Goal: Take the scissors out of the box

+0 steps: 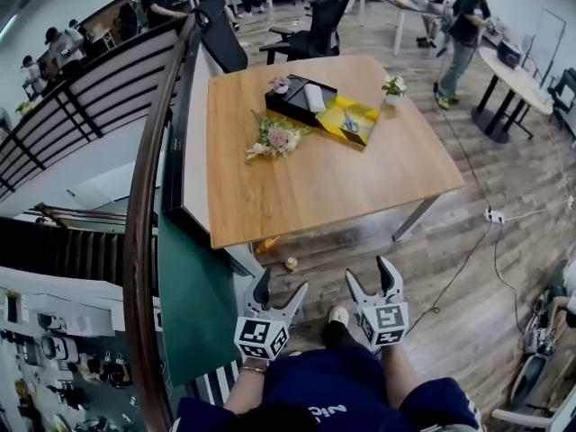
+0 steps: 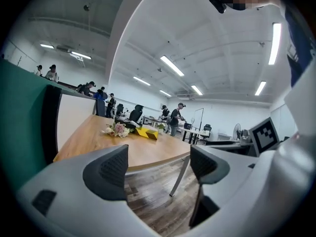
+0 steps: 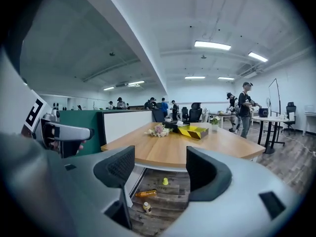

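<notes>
- Down in front of the person, left gripper [image 1: 282, 286] and right gripper [image 1: 370, 273] hover side by side short of the counter [image 1: 315, 187]. Jaws are wide and empty on both, ready for a grab I guess.
- Past the flowers [image 1: 277, 138], scissors [image 1: 349, 125] lie in the open yellow box [image 1: 364, 113] on the far half, well apart from both grippers.

Grippers — two: left gripper [image 1: 282, 283] and right gripper [image 1: 368, 270], with one marker cube on each.

Wooden surface [image 1: 315, 187]: one. It carries:
- one black box [image 1: 290, 104] with one yellow lid
- one pair of scissors [image 1: 349, 125]
- one white roll [image 1: 313, 97]
- one flower bouquet [image 1: 277, 139]
- two small plants: potted plant near the far edge [image 1: 393, 86], potted plant at the box corner [image 1: 281, 85]

Floor beneath — one orange bottle [image 3: 146, 193], one small bottle [image 3: 146, 207], one small yellow piece [image 3: 165, 181].
</notes>
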